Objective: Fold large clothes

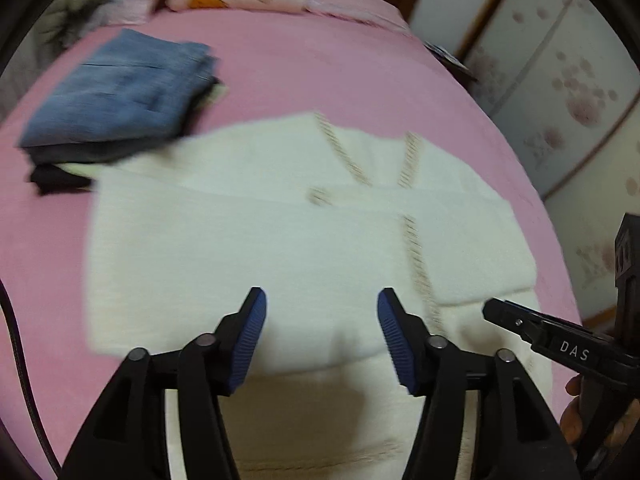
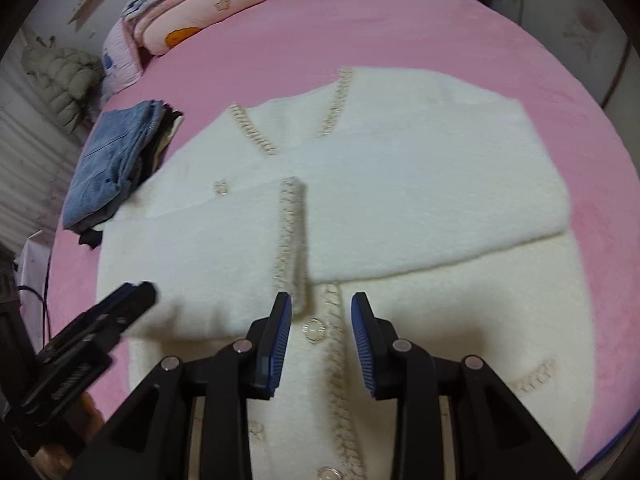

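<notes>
In my left view, my left gripper (image 1: 322, 300) is wide apart and holds nothing. It hangs over the white cardigan (image 1: 280, 240), which lies flat on the pink bed (image 1: 320, 68). Folded jeans (image 1: 116, 92) sit on a pile just beside it.

In my right view, my right gripper (image 2: 321, 304) is apart too, above the cardigan's shiny button (image 2: 314, 331). Its sleeves are folded across the front.

Pink bed (image 2: 400, 32): cardigan (image 2: 400, 184), folded stack (image 2: 116, 160)
</notes>
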`<state>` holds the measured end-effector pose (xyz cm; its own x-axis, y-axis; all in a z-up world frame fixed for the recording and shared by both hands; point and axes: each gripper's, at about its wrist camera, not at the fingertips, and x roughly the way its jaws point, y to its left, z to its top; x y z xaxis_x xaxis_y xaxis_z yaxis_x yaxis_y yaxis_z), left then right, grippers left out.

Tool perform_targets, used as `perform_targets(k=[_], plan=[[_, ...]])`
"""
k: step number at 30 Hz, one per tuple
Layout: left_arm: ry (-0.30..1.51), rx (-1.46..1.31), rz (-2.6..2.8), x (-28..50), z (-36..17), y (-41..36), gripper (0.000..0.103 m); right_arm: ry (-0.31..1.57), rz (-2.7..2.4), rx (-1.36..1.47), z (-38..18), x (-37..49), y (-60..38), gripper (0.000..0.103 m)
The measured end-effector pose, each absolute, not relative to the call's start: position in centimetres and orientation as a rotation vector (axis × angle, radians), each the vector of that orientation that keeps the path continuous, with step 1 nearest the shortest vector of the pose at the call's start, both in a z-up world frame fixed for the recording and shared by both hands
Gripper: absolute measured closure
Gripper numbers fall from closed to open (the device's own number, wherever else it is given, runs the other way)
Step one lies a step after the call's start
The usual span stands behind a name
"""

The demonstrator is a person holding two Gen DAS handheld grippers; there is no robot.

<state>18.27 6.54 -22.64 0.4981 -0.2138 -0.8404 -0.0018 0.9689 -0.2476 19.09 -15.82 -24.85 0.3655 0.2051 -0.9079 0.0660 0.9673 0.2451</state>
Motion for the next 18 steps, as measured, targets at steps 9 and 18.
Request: perform_targets(k=[9, 18], plan=[[1.060, -0.199, 0.189, 14.7, -25.2, 17.1, 0.034, 1.212, 0.188, 0.202, -28.2, 23.1, -12.9, 0.072], [1.103, -0.176, 0.229, 14.4, -29.1, 16.7, 0.034, 1.255, 0.199, 0.196, -32.4, 27.5, -12.6, 0.072]])
